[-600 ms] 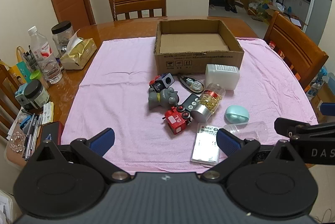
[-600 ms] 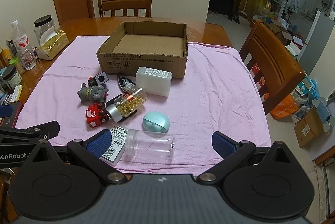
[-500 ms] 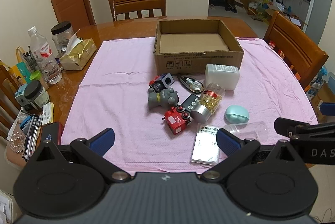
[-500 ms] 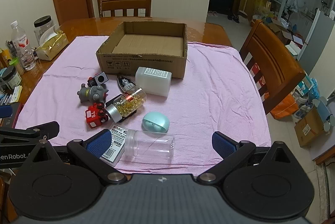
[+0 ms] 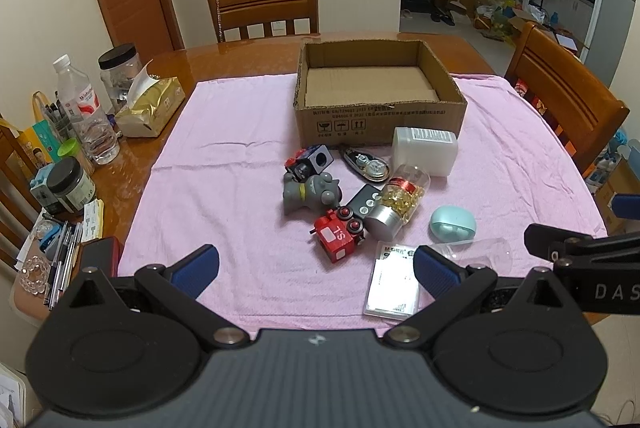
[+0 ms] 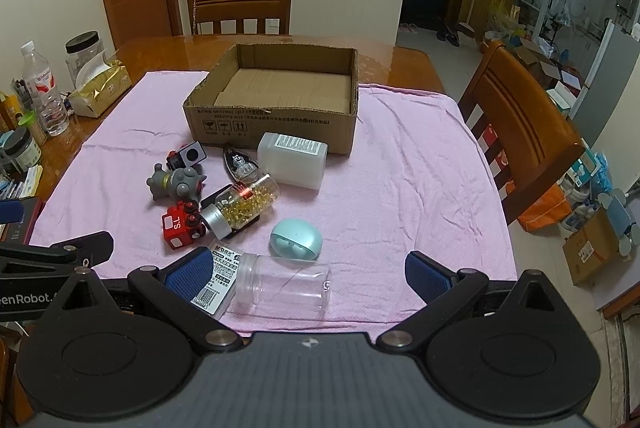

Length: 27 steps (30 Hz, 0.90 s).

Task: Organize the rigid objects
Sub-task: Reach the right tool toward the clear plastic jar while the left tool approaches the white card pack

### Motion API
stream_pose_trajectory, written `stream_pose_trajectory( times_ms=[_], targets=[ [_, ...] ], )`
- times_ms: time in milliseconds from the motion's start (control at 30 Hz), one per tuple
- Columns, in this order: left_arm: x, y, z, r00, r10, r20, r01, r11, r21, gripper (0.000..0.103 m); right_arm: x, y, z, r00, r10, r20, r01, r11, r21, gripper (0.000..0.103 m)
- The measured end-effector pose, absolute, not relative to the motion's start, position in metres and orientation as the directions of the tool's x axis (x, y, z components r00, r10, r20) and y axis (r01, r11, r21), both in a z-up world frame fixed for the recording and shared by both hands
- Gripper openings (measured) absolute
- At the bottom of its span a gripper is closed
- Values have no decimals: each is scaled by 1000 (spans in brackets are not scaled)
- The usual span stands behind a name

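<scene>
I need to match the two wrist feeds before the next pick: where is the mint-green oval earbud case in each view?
Left wrist: mint-green oval earbud case, right of centre, just beyond the gripper's right-hand finger.
Right wrist: same case, slightly left of centre, just beyond the lying clear plastic jar.
Shared landmark: the open brown cardboard box at the far end of the pink cloth.

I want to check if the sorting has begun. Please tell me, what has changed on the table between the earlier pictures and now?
Nothing has visibly changed. Both tools, left tool and right tool, stay open and hold nothing. The cardboard box is still without items, and the toys, the bottles and the clear jar lie in the same places on the pink cloth.
</scene>
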<state>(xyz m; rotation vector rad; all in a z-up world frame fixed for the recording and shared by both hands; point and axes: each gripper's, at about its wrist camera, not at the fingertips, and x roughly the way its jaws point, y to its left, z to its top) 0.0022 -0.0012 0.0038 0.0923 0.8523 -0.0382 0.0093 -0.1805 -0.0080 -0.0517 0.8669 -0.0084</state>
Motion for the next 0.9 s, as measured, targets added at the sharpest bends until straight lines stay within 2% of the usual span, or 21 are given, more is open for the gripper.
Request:
stream_pose_trajectory(
  times_ms=[367,667,900],
  targets=[
    [7,-5,4,658,-3,-753,97,992,81,102,13,-182,-9,655,-6,-755,-47,998,-49,103],
    [6,-6,3,693,-50,-719,170,981,95,102,10,-187,-9,690,49,-722,-116,992,-44,103],
    [9,-4,-3,662,-108,-742,248,965,81,102,6,-190,-19,696,105,-711,-178,984,-29,103]
  ],
)
